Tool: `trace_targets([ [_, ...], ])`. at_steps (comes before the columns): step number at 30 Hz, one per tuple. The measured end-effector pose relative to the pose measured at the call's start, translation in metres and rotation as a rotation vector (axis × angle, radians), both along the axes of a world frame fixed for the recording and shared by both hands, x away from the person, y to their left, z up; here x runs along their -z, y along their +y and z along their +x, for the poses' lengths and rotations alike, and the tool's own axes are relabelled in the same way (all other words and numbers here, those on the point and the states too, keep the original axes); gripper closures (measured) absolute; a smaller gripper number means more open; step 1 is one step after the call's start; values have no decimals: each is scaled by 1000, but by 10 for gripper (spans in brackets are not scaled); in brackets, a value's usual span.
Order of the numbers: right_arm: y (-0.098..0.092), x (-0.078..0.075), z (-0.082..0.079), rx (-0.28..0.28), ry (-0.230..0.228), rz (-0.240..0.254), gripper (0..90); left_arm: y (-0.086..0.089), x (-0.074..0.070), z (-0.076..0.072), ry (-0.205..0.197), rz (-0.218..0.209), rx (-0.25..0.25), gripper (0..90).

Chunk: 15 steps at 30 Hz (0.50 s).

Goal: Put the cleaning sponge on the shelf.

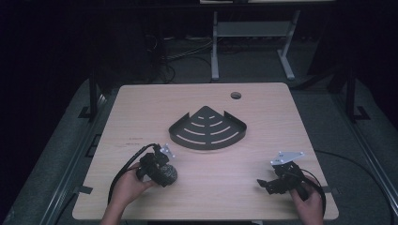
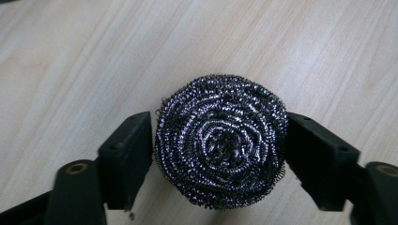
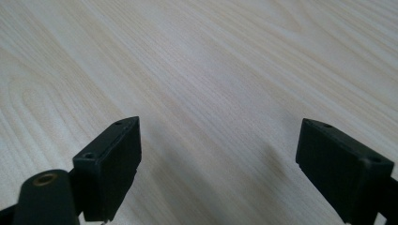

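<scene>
scourer (image 2: 220,147) | light, springy wire, snags | L grip (image 2: 218,154) clamped across sides | R grip (image 3: 218,164) wide, empty

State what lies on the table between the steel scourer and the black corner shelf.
Nothing: in the high view the stretch of table between the scourer, held in the left gripper, and the shelf is bare wood.

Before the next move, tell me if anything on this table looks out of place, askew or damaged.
Nothing stands out. The steel wool scrubber sits intact between the left gripper pads, which touch its sides. The black corner rack lies flat mid-table, undamaged. The right gripper is open above bare wood.
</scene>
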State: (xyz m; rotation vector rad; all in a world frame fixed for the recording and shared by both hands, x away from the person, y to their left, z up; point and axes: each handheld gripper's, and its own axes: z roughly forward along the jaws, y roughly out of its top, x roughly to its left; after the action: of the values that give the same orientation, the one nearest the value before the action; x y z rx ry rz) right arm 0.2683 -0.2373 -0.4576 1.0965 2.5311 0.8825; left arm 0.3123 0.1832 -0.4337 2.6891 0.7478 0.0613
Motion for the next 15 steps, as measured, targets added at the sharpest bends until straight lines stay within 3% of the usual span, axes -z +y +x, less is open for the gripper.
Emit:
trace_targets([
  [15, 0, -1, 0, 1, -6, 4, 140, -5, -1, 1, 7, 47, 14, 336],
])
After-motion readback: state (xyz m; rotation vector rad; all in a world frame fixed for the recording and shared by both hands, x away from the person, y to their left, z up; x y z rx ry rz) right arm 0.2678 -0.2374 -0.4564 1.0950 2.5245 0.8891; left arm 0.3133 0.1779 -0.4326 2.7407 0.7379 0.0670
